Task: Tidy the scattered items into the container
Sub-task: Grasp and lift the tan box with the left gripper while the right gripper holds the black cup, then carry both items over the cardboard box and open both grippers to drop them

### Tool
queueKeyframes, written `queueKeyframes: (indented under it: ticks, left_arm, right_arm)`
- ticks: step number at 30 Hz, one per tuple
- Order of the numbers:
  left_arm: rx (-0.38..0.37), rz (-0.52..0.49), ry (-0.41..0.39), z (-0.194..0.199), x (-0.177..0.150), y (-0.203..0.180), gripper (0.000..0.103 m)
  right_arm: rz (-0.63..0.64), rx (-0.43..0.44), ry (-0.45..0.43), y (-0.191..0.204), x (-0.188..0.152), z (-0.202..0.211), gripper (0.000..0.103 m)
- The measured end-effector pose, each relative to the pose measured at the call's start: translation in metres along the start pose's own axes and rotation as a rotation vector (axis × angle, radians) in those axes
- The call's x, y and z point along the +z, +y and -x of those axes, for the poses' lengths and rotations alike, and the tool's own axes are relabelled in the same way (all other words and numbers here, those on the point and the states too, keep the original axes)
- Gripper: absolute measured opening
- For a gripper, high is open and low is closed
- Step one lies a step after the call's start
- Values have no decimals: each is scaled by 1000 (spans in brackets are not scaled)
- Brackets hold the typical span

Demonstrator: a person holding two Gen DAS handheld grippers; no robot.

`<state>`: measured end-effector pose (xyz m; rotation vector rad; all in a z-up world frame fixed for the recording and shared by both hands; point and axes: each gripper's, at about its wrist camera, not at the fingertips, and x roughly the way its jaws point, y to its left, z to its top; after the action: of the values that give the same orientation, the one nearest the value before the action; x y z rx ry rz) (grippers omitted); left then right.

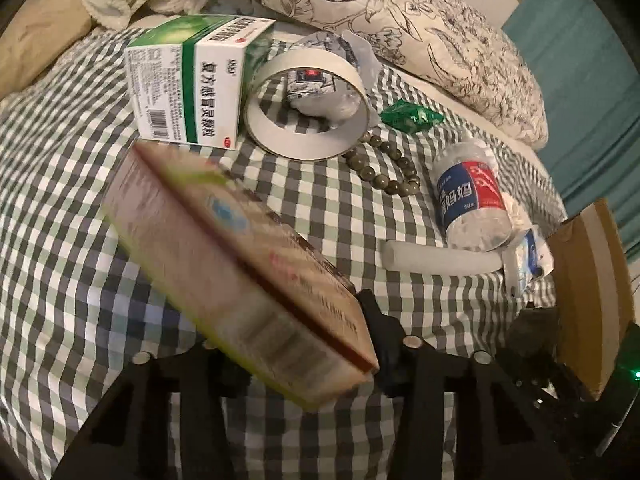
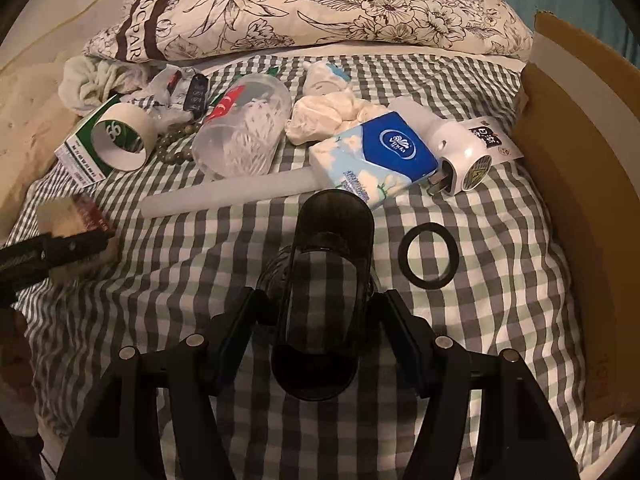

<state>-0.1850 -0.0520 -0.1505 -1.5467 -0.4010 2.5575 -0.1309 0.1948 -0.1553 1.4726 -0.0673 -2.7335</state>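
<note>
My left gripper (image 1: 304, 356) is shut on a tan medicine box (image 1: 240, 256), held tilted above the checked bed cover; the box is blurred. The same box (image 2: 76, 216) and left gripper (image 2: 60, 250) show at the left of the right wrist view. My right gripper (image 2: 324, 304) is shut on a dark see-through tube (image 2: 324, 300), held lengthwise between the fingers. The cardboard container (image 2: 584, 216) stands at the right edge; it also shows in the left wrist view (image 1: 592, 296).
On the cover lie a green-white box (image 1: 188, 84), a tape roll (image 1: 308, 108), beads (image 1: 384, 164), a cotton swab jar (image 1: 472, 196), a white stick (image 2: 228, 196), a tissue pack (image 2: 376, 160), a plug adapter (image 2: 464, 156), a black ring (image 2: 428, 256). A pillow (image 2: 304, 8) lies behind.
</note>
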Motion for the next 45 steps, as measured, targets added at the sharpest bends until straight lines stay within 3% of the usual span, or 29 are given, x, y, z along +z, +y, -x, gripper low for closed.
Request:
queueKeyframes:
  ticks: [3,5,7,9,14,18,20,22,24,27,31,33,36,45]
  left_arm:
    - [18,-33,-9,1,-5,-10,44]
    - [0,-23,26,0,-7,-6,51]
    - [-32,26,35,1,-7,2,79]
    - [-50,84,20,5,-6,10,91]
    - [8,122,47,-2,9,26,93]
    - [-20,230,28,-8,23,45,93]
    - [-3,279,7,-10,27,50,88]
    - [107,251,-20,-10,28,45,53]
    - [147,200,-50,-8,25,40,37]
    - [186,187,-78,0,15,38,37]
    - [343,6,-160,22,-6,15,36]
    - [373,-77,-179,28,-13,-1,35]
    - [359,-145,-187,36,-15,-21,35]
    - [337,-214,-174,60,-36,-50,34]
  right_arm:
    - [0,7,1,-1,-2,4,64]
    - [-3,4,0,-3,-3,7,64]
    - [-13,5,-1,-5,-5,8,64]
    - [-19,-1,1,-7,-6,9,64]
    - [-23,-16,6,-8,-8,9,64]
    - [-12,-19,15,-6,-8,6,64]
    - [-10,-21,16,-6,-8,5,64]
    - [-7,-24,15,-6,-8,5,64]
    - [-10,-20,14,-6,-7,5,64]
    - [-15,-1,5,-7,-6,9,64]
    - [-13,-7,-20,-7,-6,17,64]
    - [-27,3,-27,-8,-6,20,64]
    - [-38,5,-35,-8,-5,28,64]
    - [-22,2,-87,0,-6,71,64]
